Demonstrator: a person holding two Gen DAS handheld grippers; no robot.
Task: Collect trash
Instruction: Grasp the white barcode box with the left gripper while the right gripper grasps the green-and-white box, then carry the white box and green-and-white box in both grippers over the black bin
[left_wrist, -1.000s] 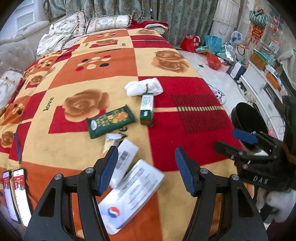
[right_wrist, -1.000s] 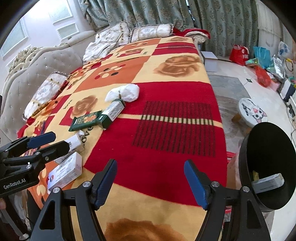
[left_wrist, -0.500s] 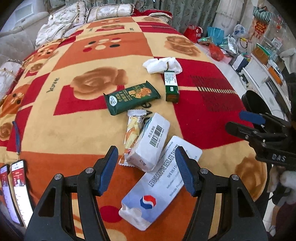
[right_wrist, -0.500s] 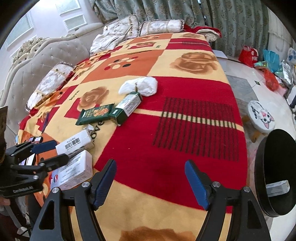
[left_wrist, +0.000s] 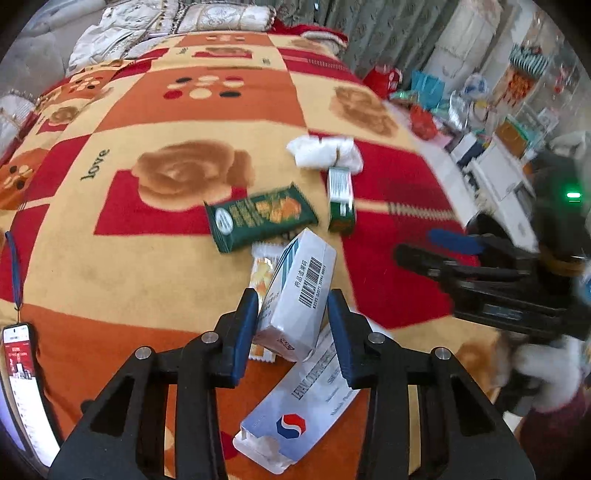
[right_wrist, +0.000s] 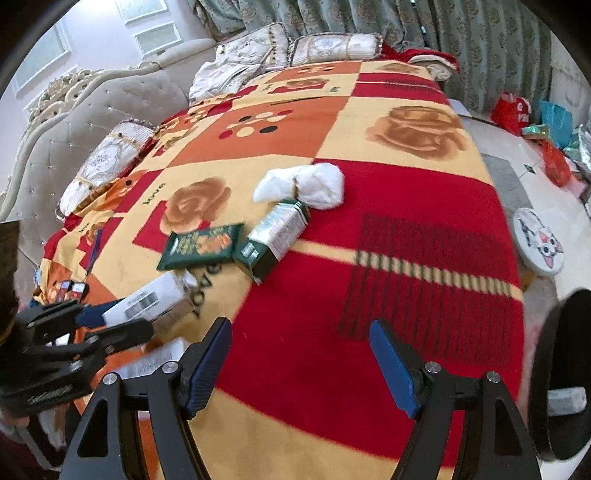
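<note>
Trash lies on a patterned blanket: a white barcode box (left_wrist: 301, 288), a flat white box with a red-blue logo (left_wrist: 306, 402), a yellow sweet wrapper (left_wrist: 263, 273), a green snack wrapper (left_wrist: 258, 218), a green carton (left_wrist: 341, 201) and a white tissue wad (left_wrist: 325, 153). My left gripper (left_wrist: 291, 295) is closing around the near end of the barcode box, and its pads touch the box's sides. The right wrist view shows that box (right_wrist: 147, 302) between the left gripper's (right_wrist: 135, 315) fingers. My right gripper (right_wrist: 300, 325) hangs open over red blanket with nothing between its fingers.
A black bin (right_wrist: 561, 369) with a white box inside stands off the bed's right edge. A phone (left_wrist: 22, 376) lies at the blanket's near left. Pillows sit at the far end. Bags and boxes clutter the floor at the right, beside a round cat stool (right_wrist: 539, 240).
The left gripper moved forward over the barcode box and its jaws narrowed around it. The right gripper slid left over the bed, so the bin moved to the view's right edge.
</note>
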